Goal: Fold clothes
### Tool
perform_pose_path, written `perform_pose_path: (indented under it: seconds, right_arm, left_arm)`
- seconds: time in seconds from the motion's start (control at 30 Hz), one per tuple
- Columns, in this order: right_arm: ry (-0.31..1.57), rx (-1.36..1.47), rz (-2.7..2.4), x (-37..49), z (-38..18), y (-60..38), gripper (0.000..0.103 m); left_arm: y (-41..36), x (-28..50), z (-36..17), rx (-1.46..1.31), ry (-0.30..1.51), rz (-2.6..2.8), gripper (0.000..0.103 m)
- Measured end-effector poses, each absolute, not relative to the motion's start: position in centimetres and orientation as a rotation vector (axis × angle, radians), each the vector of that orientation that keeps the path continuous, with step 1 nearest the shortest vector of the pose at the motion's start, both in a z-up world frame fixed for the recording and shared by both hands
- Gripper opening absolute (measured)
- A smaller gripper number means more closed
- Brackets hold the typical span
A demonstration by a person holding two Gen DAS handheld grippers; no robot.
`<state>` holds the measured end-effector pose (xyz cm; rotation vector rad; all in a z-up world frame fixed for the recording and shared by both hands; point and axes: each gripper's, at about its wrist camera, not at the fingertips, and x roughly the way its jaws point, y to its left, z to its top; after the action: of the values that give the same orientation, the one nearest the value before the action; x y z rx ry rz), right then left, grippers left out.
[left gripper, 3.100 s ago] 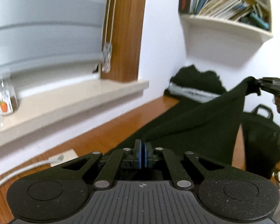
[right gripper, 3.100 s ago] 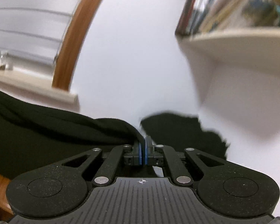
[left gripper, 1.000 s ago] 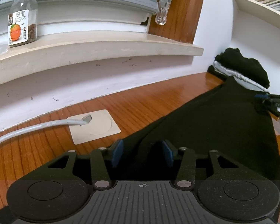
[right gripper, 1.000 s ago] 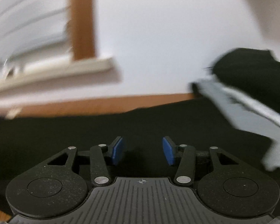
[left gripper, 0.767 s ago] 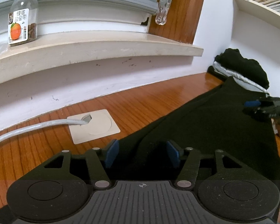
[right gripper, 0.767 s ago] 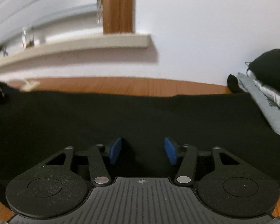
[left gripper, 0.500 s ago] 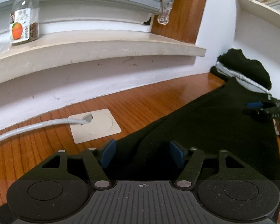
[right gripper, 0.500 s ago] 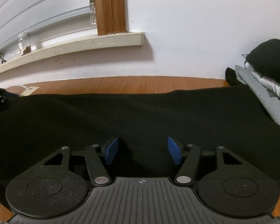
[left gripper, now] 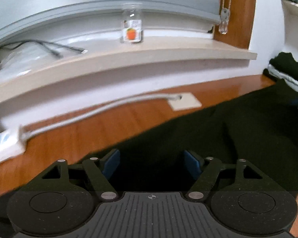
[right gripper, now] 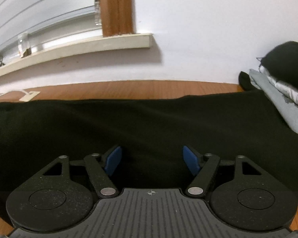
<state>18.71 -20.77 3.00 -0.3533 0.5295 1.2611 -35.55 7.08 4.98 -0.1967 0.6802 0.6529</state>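
Garment: one black garment [right gripper: 149,123] lies flat on the wooden desk [right gripper: 141,89]. Its cloth is matte and soft, with a few low folds.
Long axis: in the right wrist view the garment runs from left to right, and its far edge is almost parallel to the wall. In the left wrist view [left gripper: 248,130] it goes away toward the far right corner.
Left gripper: the left gripper [left gripper: 152,163] is low over the near part of the garment. Its two blue-padded fingers [left gripper: 111,162] stand wide apart and hold nothing; only dark cloth is seen between them.
Right gripper: the right gripper [right gripper: 152,161] is also low over the garment. Its two fingers [right gripper: 190,159] are spread wide and hold nothing.
Pile: at the far right end of the desk there is one pile of folded clothes [right gripper: 284,83], with black cloth on top and grey and silver cloth under it. The black garment reaches just beside it.
Desk: smooth orange-brown wood with a slight shine.
Cable plate: one pale square plate [left gripper: 184,101] is set in the desk near the garment's far edge, and one white cable [left gripper: 93,114] runs out of it.
Sill: one clear jar [left gripper: 131,30] with an orange picture on its label stands on the pale window sill [left gripper: 129,57].
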Motion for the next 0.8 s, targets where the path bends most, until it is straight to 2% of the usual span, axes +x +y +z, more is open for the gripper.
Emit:
perform_pose_path:
  seconds: [0.2, 0.23, 0.3, 0.33, 0.37, 0.53, 0.67, 0.73, 0.77, 0.8]
  right_arm:
    - [0.531, -0.357, 1.255, 18.7, 3.0, -20.6, 0.072]
    - [0.531, -0.357, 1.254, 18.7, 3.0, -20.6, 0.072]
    - [0.531, -0.357, 1.253, 18.7, 2.9, -20.6, 0.072]
    - [0.531, -0.357, 1.253, 18.7, 2.9, -20.6, 0.072]
    - [0.531, -0.357, 1.253, 18.7, 2.9, -20.6, 0.072]
    - [0.526, -0.361, 1.247, 18.7, 2.9, -20.5, 0.072]
    - [0.527, -0.360, 1.247, 18.7, 2.9, -20.5, 0.073]
    - [0.527, -0.359, 1.246, 18.7, 2.9, -20.5, 0.073]
    - [0.526, -0.360, 1.245, 18.7, 2.9, -20.5, 0.073]
    - [0.525, -0.361, 1.244, 18.7, 2.9, -20.5, 0.073]
  left_arm:
    - [7.2, -37.3, 4.5, -0.145, 0.750, 0.669, 0.078]
    - [7.2, -37.6, 4.4, -0.136, 0.761, 0.672, 0.076]
    - [7.5, -37.6, 4.4, -0.128, 0.767, 0.658, 0.063]
    - [7.8, -37.6, 4.4, -0.140, 0.764, 0.636, 0.040]
    - [8.1, -37.6, 4.6, -0.158, 0.758, 0.615, 0.003]
    - [10.7, -39.5, 8.0, -0.301, 0.605, 0.598, 0.004]
    - [12.9, -37.8, 5.6, -0.248, 0.804, 0.708, 0.025]
    - [12.9, -39.0, 5.7, -0.279, 0.770, 0.714, 0.031]
    - [12.5, -40.1, 6.1, -0.284, 0.742, 0.733, 0.041]
    - [12.2, -41.1, 6.5, -0.285, 0.719, 0.752, 0.045]
